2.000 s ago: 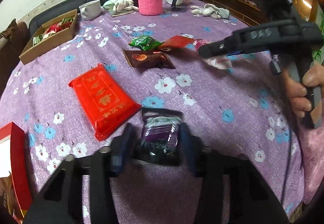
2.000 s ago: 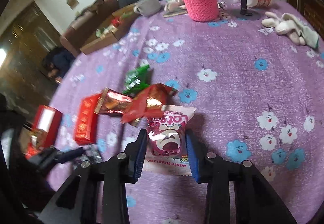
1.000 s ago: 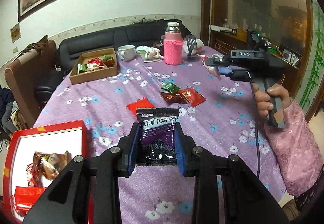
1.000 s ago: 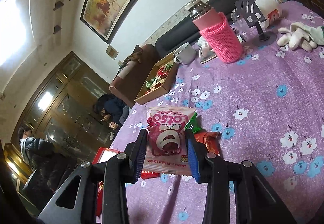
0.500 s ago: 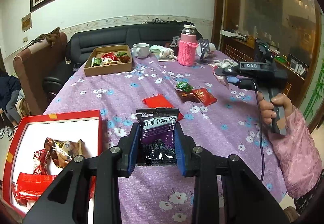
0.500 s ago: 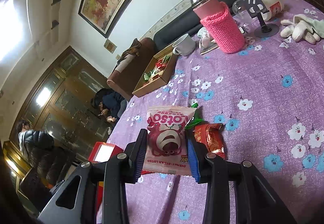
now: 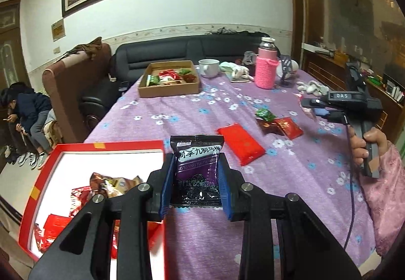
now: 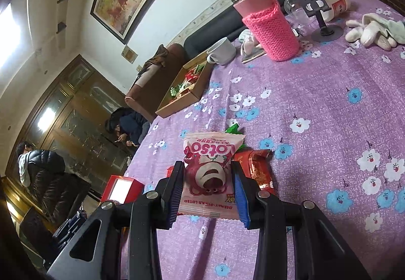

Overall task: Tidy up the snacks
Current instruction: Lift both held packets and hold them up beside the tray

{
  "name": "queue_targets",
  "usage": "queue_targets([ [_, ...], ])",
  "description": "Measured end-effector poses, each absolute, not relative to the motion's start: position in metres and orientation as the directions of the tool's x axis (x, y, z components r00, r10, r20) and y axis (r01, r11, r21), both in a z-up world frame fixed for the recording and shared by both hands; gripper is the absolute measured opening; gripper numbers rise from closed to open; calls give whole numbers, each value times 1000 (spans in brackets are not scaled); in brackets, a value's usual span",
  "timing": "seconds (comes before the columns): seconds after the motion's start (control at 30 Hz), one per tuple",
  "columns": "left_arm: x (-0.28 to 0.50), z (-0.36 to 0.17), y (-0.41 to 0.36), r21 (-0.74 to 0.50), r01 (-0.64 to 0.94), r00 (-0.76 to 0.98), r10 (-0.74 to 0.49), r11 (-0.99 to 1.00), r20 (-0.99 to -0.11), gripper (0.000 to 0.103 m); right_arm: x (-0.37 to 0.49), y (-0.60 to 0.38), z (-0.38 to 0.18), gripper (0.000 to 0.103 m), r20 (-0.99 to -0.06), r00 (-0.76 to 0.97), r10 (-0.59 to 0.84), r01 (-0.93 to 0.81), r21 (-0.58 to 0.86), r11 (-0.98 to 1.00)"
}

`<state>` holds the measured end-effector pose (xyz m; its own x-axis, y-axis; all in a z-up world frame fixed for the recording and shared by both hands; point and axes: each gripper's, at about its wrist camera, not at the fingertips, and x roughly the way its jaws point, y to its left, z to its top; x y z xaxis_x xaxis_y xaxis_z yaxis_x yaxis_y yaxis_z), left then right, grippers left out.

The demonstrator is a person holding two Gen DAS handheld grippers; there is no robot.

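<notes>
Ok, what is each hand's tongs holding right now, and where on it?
Left tongs pinch the purple-black snack packet by its lower side edges. Right tongs pinch the pink Lotso packet across its middle, by both sides.

Dark purple plum packet (image 7: 197, 168) held upright, pink Lotso packet (image 8: 210, 173) likewise

Black plastic left gripper (image 7: 197, 180) and right gripper (image 8: 208, 193) — blue-padded jaws, silver screws; bare-skinned right hand (image 7: 364, 147), pink patterned sleeve (image 7: 387, 201).
</notes>
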<state>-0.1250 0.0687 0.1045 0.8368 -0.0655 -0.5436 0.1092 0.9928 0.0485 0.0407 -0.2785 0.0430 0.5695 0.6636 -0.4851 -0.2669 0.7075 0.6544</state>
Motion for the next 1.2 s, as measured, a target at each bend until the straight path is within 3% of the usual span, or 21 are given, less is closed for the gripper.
queue_targets([
  [0.67,-129,104,117,5,50,849,-40,999,-527,30,25,-266,41,38,-573,608,549,-197,561,804],
  [0.83,-133,101,138,-35,35,857,-48,999,-513,30,0,-237,62,38,-523,634,570,-256,554,792],
  [1.0,-135,102,148,-65,50,869,-75,997,-490,30,-38,-191,73,37,-404,608,684,-349,637,687],
  [1.2,-137,108,148,-83,77,869,-108,994,-483,30,-68,-125,77,37,-422,527,738,-428,618,659],
])
